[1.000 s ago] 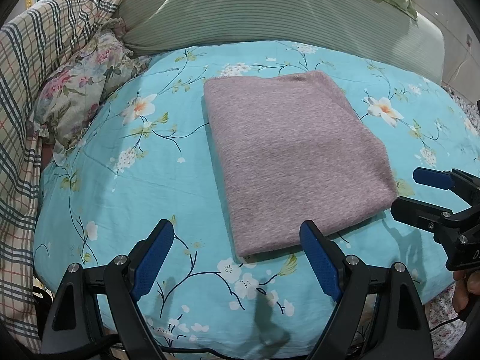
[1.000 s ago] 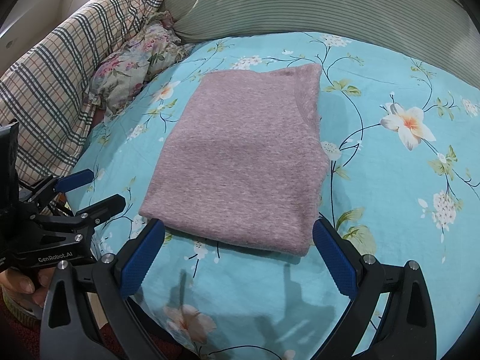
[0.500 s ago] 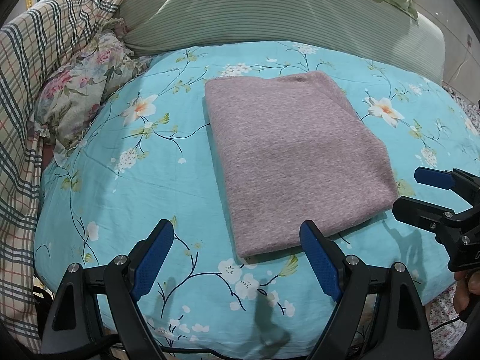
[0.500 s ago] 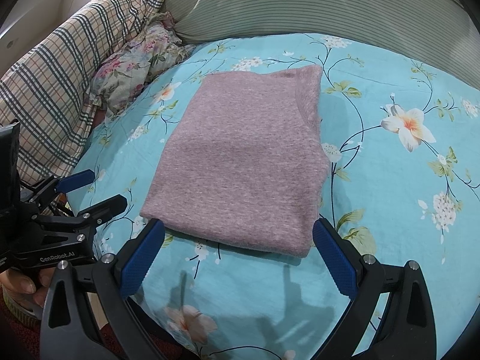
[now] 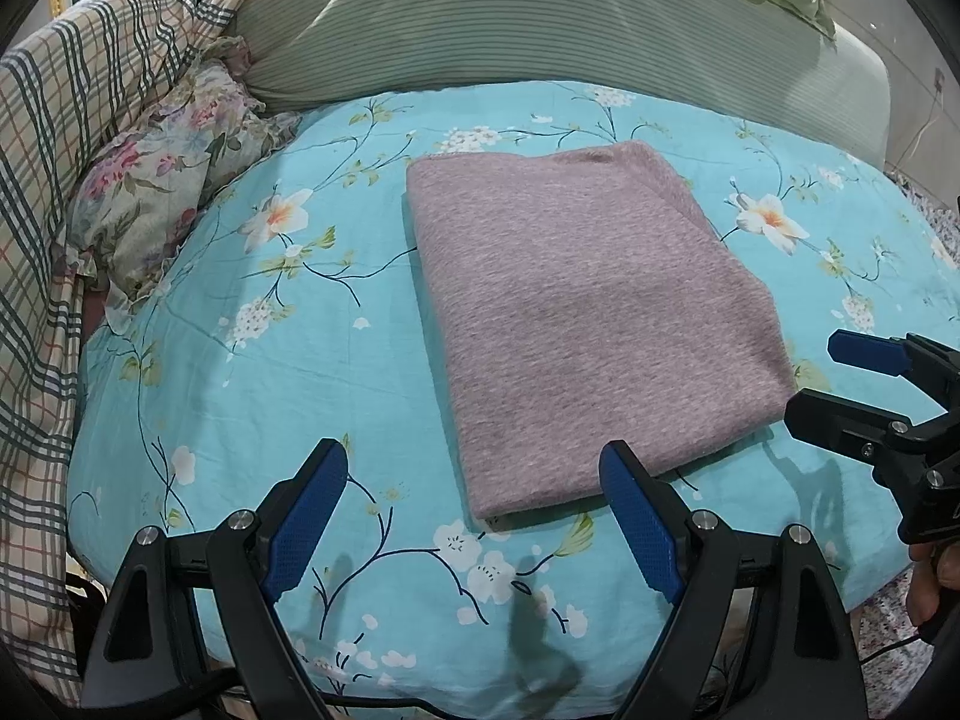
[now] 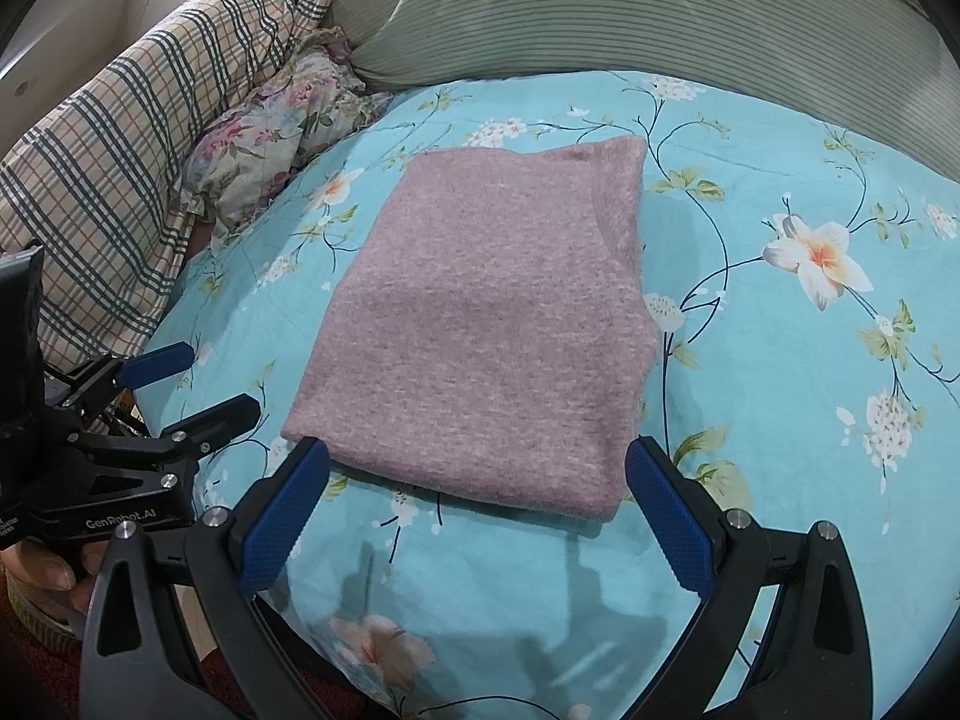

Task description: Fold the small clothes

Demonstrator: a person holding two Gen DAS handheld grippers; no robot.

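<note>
At far left, a plaid quilt [image 5: 66, 138] is bunched beside a floral pillow [image 5: 162, 192]. The left gripper [image 5: 474, 516] hovers with its jaws spread wide and empty over a turquoise flowered bedsheet [image 5: 288, 348]. In the middle, a mauve knit garment [image 5: 576, 312], folded into a neat rectangle, lies flat on the sheet. To its right, the right gripper [image 6: 477, 510] also stands released, holding nothing, at the garment's near edge. A striped green bolster [image 5: 540, 24] lies behind.

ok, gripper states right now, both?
Left gripper: open, empty, short of the folded pink garment.
Right gripper: open, empty.
</note>
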